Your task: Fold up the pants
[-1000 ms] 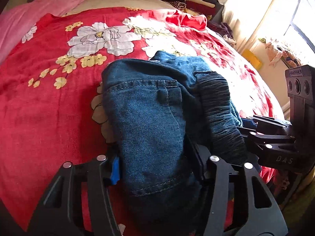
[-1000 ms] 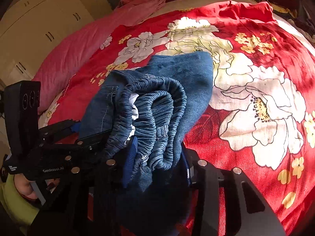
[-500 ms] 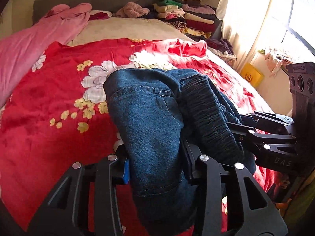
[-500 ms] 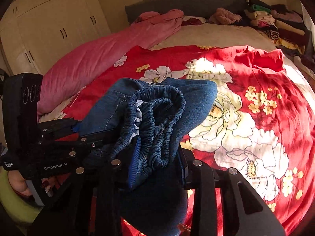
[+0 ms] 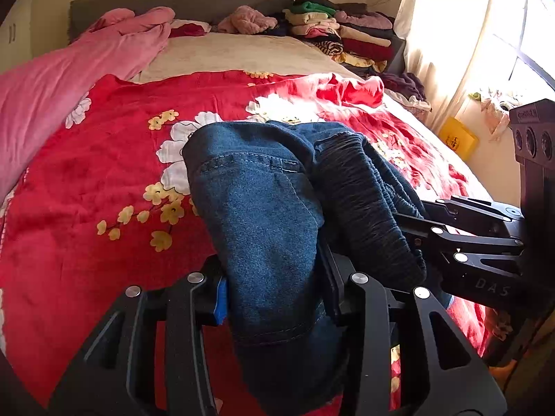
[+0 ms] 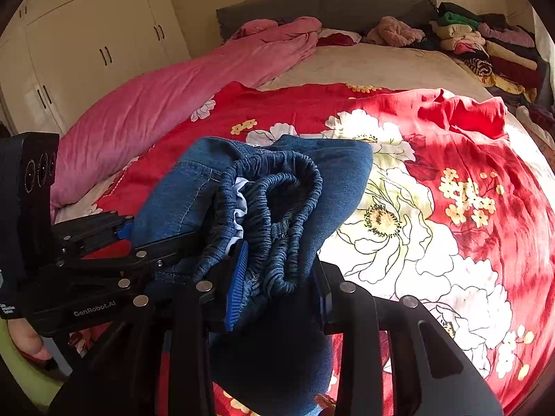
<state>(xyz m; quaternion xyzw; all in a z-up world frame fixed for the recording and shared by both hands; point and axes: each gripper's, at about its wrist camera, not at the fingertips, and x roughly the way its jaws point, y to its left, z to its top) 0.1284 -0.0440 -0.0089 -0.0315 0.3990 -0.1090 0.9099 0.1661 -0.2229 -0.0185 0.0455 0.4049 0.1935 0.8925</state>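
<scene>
A folded pair of blue denim pants (image 5: 263,208) with an elastic waistband (image 6: 277,215) is held up above the red flowered bedspread (image 5: 86,190). My left gripper (image 5: 274,287) is shut on the denim side of the bundle. My right gripper (image 6: 277,277) is shut on the waistband side. The two grippers sit close together; the right one shows at the right of the left wrist view (image 5: 468,239), and the left one at the left of the right wrist view (image 6: 104,256). The pants' lower part hangs down between the fingers.
A pink quilt (image 6: 166,97) lies along the bed's left side. Stacks of folded clothes (image 5: 347,34) sit at the head of the bed on the right. White wardrobe doors (image 6: 86,45) stand to the left. A curtained window (image 5: 468,34) is to the right.
Both grippers have lifted the pants bundle up off the bedspread and tilted upward, so more of the headboard and room shows. Both grips have stayed shut.
</scene>
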